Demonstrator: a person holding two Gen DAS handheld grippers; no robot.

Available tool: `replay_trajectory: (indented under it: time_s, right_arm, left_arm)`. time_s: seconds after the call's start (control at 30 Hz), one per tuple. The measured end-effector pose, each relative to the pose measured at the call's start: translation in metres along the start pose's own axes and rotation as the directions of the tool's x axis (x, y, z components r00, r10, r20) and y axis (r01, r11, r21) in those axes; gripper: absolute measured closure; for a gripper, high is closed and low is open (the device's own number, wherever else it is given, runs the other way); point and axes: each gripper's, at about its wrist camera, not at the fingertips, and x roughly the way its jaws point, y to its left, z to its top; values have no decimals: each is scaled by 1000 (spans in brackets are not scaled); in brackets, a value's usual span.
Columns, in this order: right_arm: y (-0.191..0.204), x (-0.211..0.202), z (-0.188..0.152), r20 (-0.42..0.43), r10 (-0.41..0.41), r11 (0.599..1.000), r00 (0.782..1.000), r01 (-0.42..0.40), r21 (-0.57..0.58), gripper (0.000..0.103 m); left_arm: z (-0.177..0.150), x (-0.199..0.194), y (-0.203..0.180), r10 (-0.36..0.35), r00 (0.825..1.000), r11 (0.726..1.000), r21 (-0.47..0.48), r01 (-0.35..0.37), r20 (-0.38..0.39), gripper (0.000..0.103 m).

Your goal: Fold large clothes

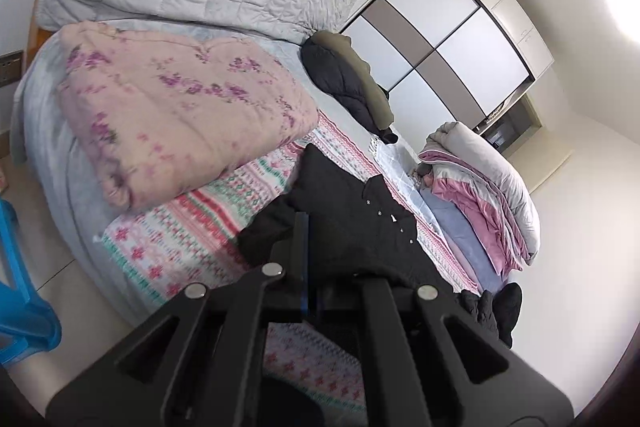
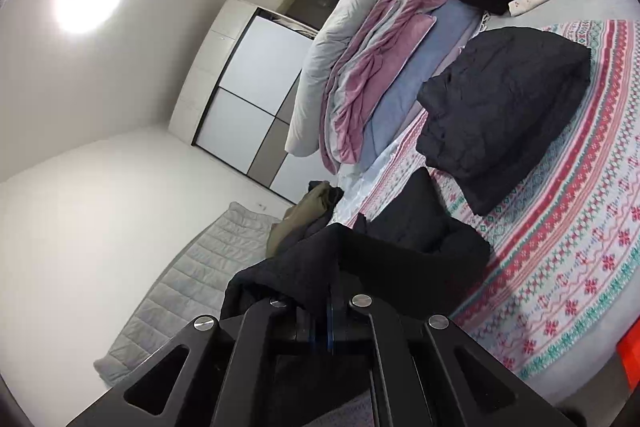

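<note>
A: Bedroom, bed (image 1: 60,163) under patterned blanket (image 1: 176,247), wardrobe (image 1: 448,39) behind.
B: Left tool (image 1: 301,227)?
A: Jaws together, clamped on black buttoned garment (image 1: 360,211), lifted off blanket.
B: Right tool (image 2: 328,291)?
A: Pressed together too, pinching same dark fabric (image 2: 312,259), bunched over fingers.
B: Outward?
A: Pink floral quilt (image 1: 180,115) left, folded black jacket (image 2: 504,107) on blanket, pink-grey bedding pile (image 2: 360,67) beyond.
</note>
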Motion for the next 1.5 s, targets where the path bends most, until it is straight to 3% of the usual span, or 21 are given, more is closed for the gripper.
replay_trajectory:
  time_s: [0.23,0.37,0.5,0.6,0.7,0.83,0.87,0.93,1.03,1.17,1.27,1.33,1.37,1.43,1.47,1.5]
  right_arm:
    - [16,65,30,-5,-13,999,1000,13,-47,100]
    - [14,151,59,-60,-97,992,994,92,-85,100]
    - [-3,254,88,-148,-222,970,964,204,-130,100]
    - [-20,339,115,-180,-343,932,922,310,-187,100]
    - [-37,407,129,-214,-403,908,890,360,-212,100]
    - [-60,488,129,-225,-550,821,804,473,-319,100]
    - [-71,505,128,-238,-574,808,783,494,-322,100]
    - [-91,522,129,-253,-588,804,768,522,-285,100]
    - [-109,535,134,-257,-584,811,770,535,-237,100]
    - [-97,548,139,-205,-589,799,782,527,-288,100]
    - [-98,561,144,-203,-591,800,780,537,-266,100]
    - [-110,572,139,-225,-611,788,759,557,-262,100]
    - [-119,580,134,-252,-635,771,730,575,-274,99]
    - [-141,589,124,-327,-660,751,676,596,-284,98]
    - [-149,588,124,-347,-649,760,677,594,-264,98]
    - [-158,583,129,-373,-607,791,702,579,-196,95]
  left_arm:
    - [42,70,-39,23,1000,999,28,-23,-10,100]
    - [75,157,-67,92,993,994,59,-88,-68,100]
    - [98,261,-94,198,973,975,128,-182,-122,100]
    - [111,347,-111,283,946,948,194,-251,-159,100]
    - [112,426,-118,386,908,902,271,-335,-161,100]
    - [99,506,-114,515,834,832,348,-431,-198,100]
    - [97,516,-110,523,827,831,337,-442,-206,100]
    - [100,527,-105,506,832,848,306,-433,-226,99]
    - [109,533,-110,480,847,863,294,-410,-227,99]
    - [120,540,-134,487,858,841,354,-409,-164,99]
    - [118,558,-127,516,838,829,351,-435,-179,99]
    - [106,576,-111,546,807,818,354,-454,-226,98]
    - [99,583,-102,548,796,819,358,-449,-257,97]
    - [98,579,-97,517,821,837,348,-423,-244,96]
    - [102,578,-96,504,822,847,337,-411,-263,96]
    - [107,578,-95,491,820,858,324,-399,-292,95]
